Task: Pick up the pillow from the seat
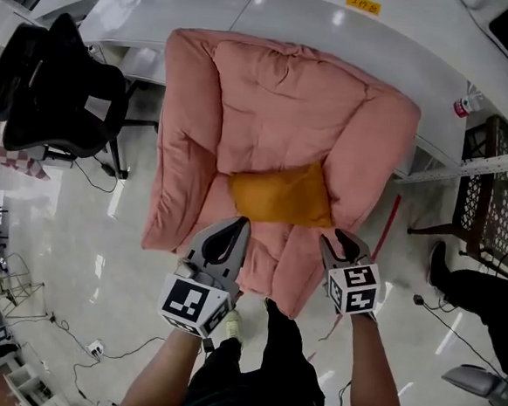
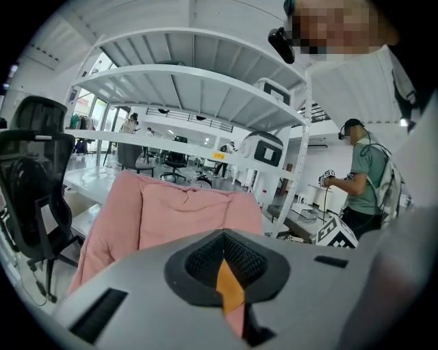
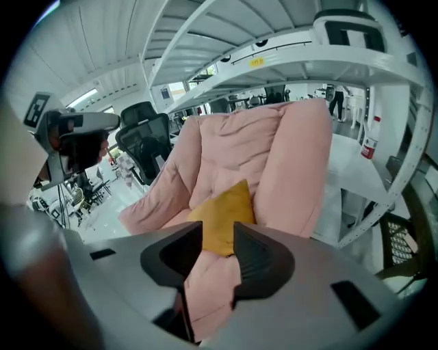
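Observation:
An orange pillow (image 1: 283, 194) lies on the seat of a pink padded armchair (image 1: 279, 103), against its backrest. Both grippers hover just in front of the seat's front edge, short of the pillow. My left gripper (image 1: 239, 225) has its tips together, shut on nothing; a sliver of the pillow (image 2: 230, 287) shows through the slit below its tips (image 2: 224, 236). My right gripper (image 1: 340, 242) stands open with a gap between its pads. In the right gripper view the pillow (image 3: 222, 215) and the armchair (image 3: 274, 157) lie beyond the open gripper (image 3: 219, 236), untouched.
A black office chair (image 1: 57, 86) stands left of the armchair. A white curved desk (image 1: 338, 20) runs behind it, with a red-capped bottle (image 1: 466, 105) on it. A metal mesh rack (image 1: 499, 200) is at the right. Cables lie on the floor. A person in green (image 2: 369, 178) stands off to the right.

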Demonstrator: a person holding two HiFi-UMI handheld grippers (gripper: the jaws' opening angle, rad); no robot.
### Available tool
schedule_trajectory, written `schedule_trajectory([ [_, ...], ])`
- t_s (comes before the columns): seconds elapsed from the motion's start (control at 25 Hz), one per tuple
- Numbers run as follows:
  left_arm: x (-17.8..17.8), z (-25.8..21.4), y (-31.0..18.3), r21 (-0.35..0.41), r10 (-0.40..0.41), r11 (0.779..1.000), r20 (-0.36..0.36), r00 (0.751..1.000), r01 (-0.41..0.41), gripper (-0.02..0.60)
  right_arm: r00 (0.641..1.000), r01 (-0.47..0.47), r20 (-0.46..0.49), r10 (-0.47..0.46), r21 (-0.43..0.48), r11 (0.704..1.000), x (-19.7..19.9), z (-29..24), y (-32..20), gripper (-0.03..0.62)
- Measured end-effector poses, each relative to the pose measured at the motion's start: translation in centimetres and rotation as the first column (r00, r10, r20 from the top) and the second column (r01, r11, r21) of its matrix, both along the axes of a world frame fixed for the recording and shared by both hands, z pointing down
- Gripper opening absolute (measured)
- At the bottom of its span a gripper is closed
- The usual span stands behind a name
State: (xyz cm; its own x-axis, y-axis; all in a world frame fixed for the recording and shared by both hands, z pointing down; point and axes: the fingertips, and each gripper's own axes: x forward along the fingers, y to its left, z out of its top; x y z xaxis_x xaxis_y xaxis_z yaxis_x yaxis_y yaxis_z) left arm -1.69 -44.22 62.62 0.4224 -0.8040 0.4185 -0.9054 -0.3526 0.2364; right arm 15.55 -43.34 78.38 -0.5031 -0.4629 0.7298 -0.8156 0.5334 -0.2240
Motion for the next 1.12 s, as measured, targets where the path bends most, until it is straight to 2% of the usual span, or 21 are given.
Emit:
schedule_trajectory([
  [0.16, 0.1, 1.9, -0.8, -0.012, 0.005, 1.000, 0.007, 1.000, -0.005, 0.005, 0.996, 0.032, -0.077, -0.034, -0.028, 0.999, 0.3, 3.7, -0.2, 0.138],
  [0.28, 0.8, 2.8, -1.3, -0.030, 0.008, 1.000, -0.007, 1.000, -0.008, 0.006, 0.979, 0.107, -0.169, -0.111, -0.028, 0.994, 0.6, 6.0, -0.3, 0.143],
  [0.36, 1.1, 3.4, -1.5, -0.047, 0.008, 0.999, -0.010, 1.000, -0.008, 0.006, 0.950, 0.182, -0.253, -0.183, -0.027, 0.983, 0.7, 7.1, -0.2, 0.144],
  [0.52, 1.3, 4.5, -1.5, -0.065, 0.000, 0.998, -0.014, 1.000, -0.001, 0.005, 0.870, 0.318, -0.388, -0.304, -0.031, 0.948, 0.6, 9.4, 0.2, 0.144],
  [0.72, 1.0, 6.0, -1.2, -0.095, -0.019, 0.995, -0.009, 1.000, 0.018, 0.005, 0.778, 0.410, -0.503, -0.376, -0.046, 0.911, 0.8, 12.3, 0.3, 0.152],
  [0.84, 0.9, 6.5, -1.1, -0.084, -0.032, 0.996, -0.017, 0.999, 0.031, 0.005, 0.749, 0.428, -0.537, -0.389, -0.057, 0.902, 0.8, 13.4, 0.0, 0.170],
  [1.04, 0.9, 7.0, -0.8, -0.088, -0.041, 0.995, -0.018, 0.999, 0.040, 0.006, 0.734, 0.444, -0.551, -0.396, -0.050, 0.894, 0.4, 14.2, -0.7, 0.176],
  [1.12, 0.9, 7.1, -0.7, -0.089, -0.043, 0.995, -0.022, 0.999, 0.041, 0.006, 0.717, 0.460, -0.567, -0.406, -0.054, 0.886, 0.2, 14.7, -1.1, 0.176],
])
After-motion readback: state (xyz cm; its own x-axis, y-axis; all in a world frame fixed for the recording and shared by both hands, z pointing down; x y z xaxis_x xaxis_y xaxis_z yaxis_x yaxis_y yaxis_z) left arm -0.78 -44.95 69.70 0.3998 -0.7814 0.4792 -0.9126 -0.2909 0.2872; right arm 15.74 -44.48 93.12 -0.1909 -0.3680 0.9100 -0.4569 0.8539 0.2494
